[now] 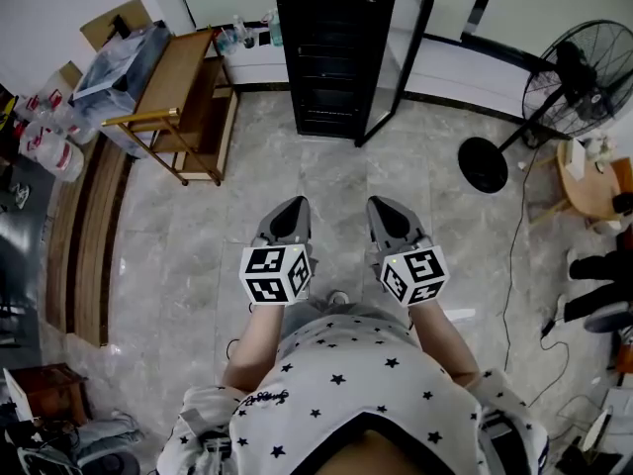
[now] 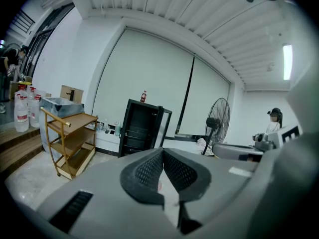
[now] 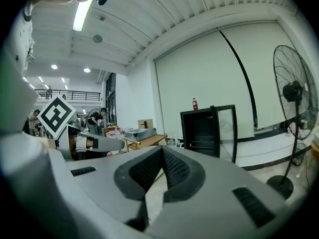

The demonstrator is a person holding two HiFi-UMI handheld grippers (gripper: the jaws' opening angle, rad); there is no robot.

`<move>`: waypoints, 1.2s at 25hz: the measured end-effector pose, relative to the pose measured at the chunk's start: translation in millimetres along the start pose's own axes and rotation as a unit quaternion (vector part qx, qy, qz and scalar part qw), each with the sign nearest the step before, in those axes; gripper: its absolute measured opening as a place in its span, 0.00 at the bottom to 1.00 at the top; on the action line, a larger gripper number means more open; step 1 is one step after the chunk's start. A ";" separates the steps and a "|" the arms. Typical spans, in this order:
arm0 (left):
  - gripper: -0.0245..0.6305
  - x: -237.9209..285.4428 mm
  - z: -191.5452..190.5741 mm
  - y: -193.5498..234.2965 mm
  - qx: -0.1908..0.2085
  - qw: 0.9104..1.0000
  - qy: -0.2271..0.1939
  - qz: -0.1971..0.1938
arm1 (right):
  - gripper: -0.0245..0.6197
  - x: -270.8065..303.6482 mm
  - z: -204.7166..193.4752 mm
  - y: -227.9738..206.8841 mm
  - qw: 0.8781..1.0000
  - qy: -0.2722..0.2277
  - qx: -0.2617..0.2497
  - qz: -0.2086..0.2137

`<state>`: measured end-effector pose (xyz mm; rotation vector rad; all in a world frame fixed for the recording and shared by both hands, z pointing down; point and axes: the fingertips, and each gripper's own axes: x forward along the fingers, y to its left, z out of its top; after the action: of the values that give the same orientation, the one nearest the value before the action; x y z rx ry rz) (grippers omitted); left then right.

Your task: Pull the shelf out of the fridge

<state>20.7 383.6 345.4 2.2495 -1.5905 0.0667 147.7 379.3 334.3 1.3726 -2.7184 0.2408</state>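
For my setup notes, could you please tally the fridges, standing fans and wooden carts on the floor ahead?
Fridge: 1
Standing fan: 1
Wooden cart: 1
Total: 3

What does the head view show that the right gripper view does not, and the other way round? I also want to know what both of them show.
Only the head view: the person's star-printed shirt and the marker cube on the right tool.
Only the right gripper view: a red bottle standing on top of the fridge, a long ceiling lamp, and the right tool's pads together with nothing between them.
Both: the black fridge with its glass door open, the wooden cart to its left, and the standing fan to its right.
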 end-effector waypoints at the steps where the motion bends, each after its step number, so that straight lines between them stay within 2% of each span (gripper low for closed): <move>1: 0.06 -0.5 -0.6 0.4 -0.001 1.000 0.000 0.001 | 0.03 0.6 -0.6 0.3 1.000 0.001 -0.001 0.002; 16: 0.06 11.8 -2.6 19.4 -0.010 1.000 0.011 0.022 | 0.03 31.7 -6.1 4.8 0.999 0.015 0.010 0.035; 22: 0.06 46.7 14.0 43.2 -0.021 1.000 0.008 0.008 | 0.03 70.9 -1.3 -8.5 0.999 0.019 0.011 0.027; 30: 0.06 110.9 40.4 79.3 -0.016 1.000 0.013 -0.010 | 0.03 141.9 12.7 -37.9 1.000 0.015 0.015 0.010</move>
<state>-19.6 247.9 358.6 2.2303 -1.5446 0.0638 94.0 242.5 346.6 1.3393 -2.7150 0.3023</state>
